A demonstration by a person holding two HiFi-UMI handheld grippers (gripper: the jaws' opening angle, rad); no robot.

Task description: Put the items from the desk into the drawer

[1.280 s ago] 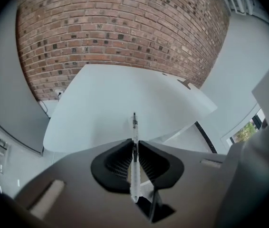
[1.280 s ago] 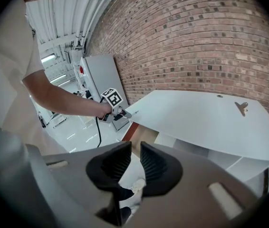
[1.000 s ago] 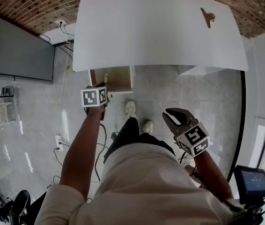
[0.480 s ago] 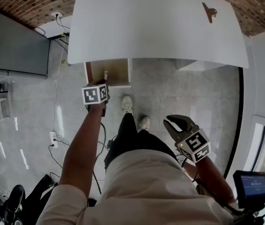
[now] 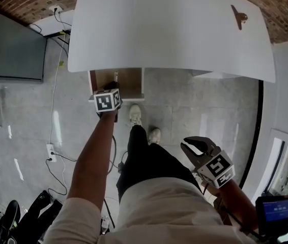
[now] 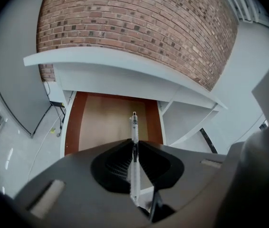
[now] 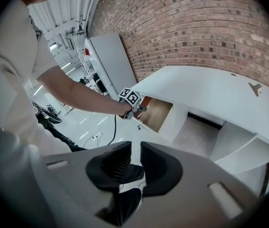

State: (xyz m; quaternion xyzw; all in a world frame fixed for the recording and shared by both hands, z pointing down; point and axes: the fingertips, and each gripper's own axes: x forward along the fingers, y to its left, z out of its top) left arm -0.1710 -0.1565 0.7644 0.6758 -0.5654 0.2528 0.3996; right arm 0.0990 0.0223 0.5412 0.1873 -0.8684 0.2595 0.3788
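The pen (image 6: 134, 125), a clear slim one, lay lengthwise along the left gripper (image 6: 134, 146). Its long axis ran straight away from the camera toward the brick wall (image 6: 139, 27). The jaws were clamped on its middle. Its far end stuck out past them above the bare wooden floor of the open drawer (image 6: 101, 125). Which end was the writing tip could not be told.

The drawer stood pulled out from under the white bench (image 5: 169, 29), whose front edge overhung its back part. A small brown clip (image 5: 239, 17) lay on the bench near the far right corner, well apart from the drawer.

The right gripper (image 7: 135, 163) hung low at the person's side, its jaws a little apart with nothing between them. The floor (image 5: 195, 100) was grey tile, with cables (image 5: 57, 156) trailing at the left.
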